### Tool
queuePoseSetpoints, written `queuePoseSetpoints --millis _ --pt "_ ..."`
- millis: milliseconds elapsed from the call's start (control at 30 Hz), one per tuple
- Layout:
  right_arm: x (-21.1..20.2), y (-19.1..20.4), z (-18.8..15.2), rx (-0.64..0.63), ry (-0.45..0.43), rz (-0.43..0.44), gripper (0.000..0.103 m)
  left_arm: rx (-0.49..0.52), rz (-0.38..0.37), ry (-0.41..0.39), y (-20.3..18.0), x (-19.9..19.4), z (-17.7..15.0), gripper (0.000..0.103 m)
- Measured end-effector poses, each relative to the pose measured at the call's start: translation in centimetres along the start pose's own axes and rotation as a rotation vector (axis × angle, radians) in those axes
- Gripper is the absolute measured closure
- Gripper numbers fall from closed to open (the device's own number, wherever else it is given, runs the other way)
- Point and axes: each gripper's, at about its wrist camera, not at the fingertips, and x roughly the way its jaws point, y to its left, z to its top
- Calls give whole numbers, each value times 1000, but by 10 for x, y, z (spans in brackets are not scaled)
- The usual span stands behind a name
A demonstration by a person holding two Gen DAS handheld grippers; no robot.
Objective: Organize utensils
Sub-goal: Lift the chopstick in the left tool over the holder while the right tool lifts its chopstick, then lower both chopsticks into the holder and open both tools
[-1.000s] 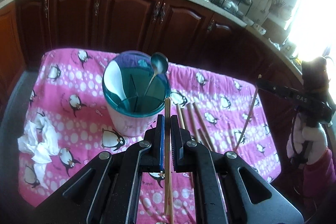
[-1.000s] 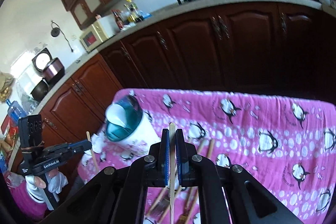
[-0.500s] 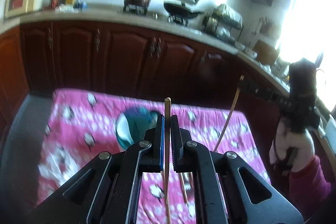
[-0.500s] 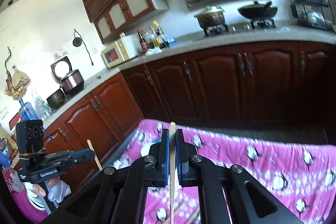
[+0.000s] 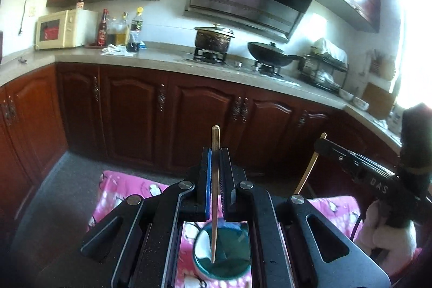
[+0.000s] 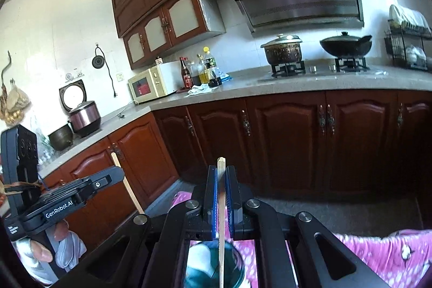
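Observation:
My left gripper (image 5: 215, 153) is shut on a wooden chopstick (image 5: 215, 196) held upright; its lower tip hangs over the teal utensil holder (image 5: 229, 261), seen from above on the pink penguin cloth (image 5: 121, 185). My right gripper (image 6: 221, 172) is shut on a second chopstick (image 6: 221, 223), whose lower end points down at the same teal holder (image 6: 232, 271). Each view shows the other gripper off to the side with its stick: the right gripper (image 5: 321, 143) in the left wrist view, the left gripper (image 6: 118, 174) in the right wrist view. A white spoon (image 5: 203, 250) leans inside the holder.
Dark wooden kitchen cabinets (image 5: 205, 120) and a grey counter (image 5: 162, 60) run behind the table. A microwave (image 5: 63, 29), bottles (image 5: 121, 30), a pot (image 5: 214, 38) and a wok (image 5: 270, 53) stand on the counter. A gloved hand (image 6: 40, 255) holds the left gripper's handle.
Both grippers have risen and tilted up with their chopsticks. The table and holder have dropped to the bottom of each view, and the loose chopsticks on the cloth are out of sight.

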Motion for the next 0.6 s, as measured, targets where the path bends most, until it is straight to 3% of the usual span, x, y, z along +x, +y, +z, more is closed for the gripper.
queuePoseSetpoints --millis 267,600 --pt "39 1 -19 -47 23 -35 98 25 38 49 0 36 -32 99" --pt "60 -13 -60 -25 148 -13 98 31 49 125 -7 54 -68 99"
